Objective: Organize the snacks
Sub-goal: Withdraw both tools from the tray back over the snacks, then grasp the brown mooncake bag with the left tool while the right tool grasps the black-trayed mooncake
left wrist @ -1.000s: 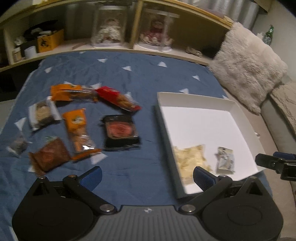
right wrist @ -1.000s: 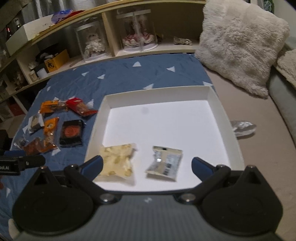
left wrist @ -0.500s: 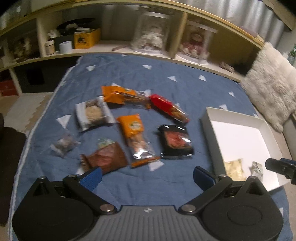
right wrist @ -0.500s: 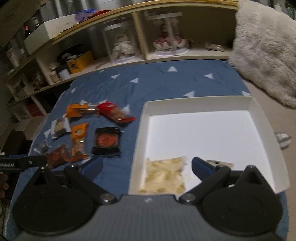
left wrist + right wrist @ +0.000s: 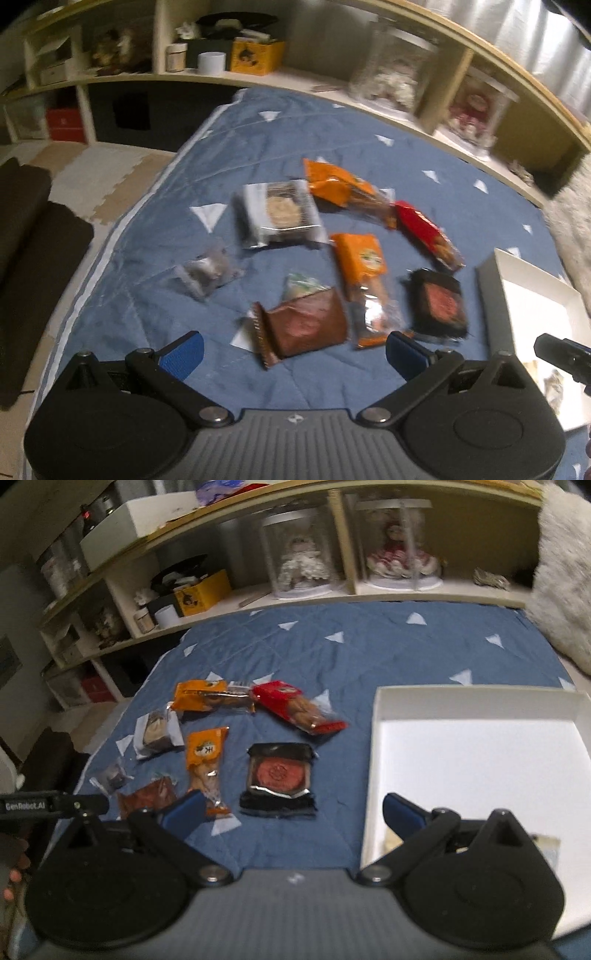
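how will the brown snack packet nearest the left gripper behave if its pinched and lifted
The brown snack packet lies flat with a crimped end, so it probably flexes and weighs little. Its film looks glossy, so it may slip. It cannot roll.

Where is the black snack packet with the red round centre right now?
In the right wrist view the black packet lies on the blue quilt, just left of the white tray, below the red packet.

Blue quilt [image 5: 369,642], shelf dolls [image 5: 301,566], fluffy pillow [image 5: 565,590].

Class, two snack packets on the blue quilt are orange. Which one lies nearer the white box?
The upright orange packet beside the black packet; the other orange packet lies farther back.
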Action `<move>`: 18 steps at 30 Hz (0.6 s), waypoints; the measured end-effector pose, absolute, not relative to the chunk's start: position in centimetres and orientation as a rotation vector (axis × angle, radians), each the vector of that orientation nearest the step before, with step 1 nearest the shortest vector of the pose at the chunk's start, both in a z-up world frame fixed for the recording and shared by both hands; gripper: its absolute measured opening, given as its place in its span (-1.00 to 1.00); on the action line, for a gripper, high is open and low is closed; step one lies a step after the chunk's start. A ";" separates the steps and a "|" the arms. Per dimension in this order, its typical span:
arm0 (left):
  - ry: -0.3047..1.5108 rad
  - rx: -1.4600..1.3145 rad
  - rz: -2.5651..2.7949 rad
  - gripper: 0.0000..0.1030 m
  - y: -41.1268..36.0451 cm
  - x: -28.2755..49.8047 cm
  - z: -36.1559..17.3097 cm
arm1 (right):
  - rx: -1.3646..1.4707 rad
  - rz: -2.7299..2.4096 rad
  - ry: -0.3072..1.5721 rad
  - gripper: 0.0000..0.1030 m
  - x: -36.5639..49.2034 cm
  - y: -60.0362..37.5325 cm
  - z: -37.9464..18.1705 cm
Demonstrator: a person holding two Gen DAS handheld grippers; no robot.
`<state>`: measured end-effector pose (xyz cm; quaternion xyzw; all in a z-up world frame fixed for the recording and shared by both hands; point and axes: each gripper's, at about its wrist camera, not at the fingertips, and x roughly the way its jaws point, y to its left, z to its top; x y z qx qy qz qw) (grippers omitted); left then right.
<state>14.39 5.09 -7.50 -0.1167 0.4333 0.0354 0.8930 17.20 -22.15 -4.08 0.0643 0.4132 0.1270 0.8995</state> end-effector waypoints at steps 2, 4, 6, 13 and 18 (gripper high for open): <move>0.896 -0.235 0.092 1.00 5.1 14.9 -8.1 | 0.098 0.273 0.857 0.99 17.9 -21.1 -4.7; 0.892 -0.235 0.106 1.00 5.0 15.4 -8.6 | 0.077 0.287 0.862 0.99 18.7 -20.2 -5.3; 0.884 -0.242 0.127 1.00 4.6 16.0 -9.3 | 0.085 0.296 0.862 0.99 19.6 -19.6 -6.0; 0.897 -0.220 0.164 1.00 3.3 18.5 -11.8 | 0.139 0.284 0.816 0.99 22.6 -19.5 -8.4; 0.903 -0.190 0.195 1.00 3.1 20.0 -13.2 | 0.210 0.300 0.835 0.99 24.6 -19.9 -9.4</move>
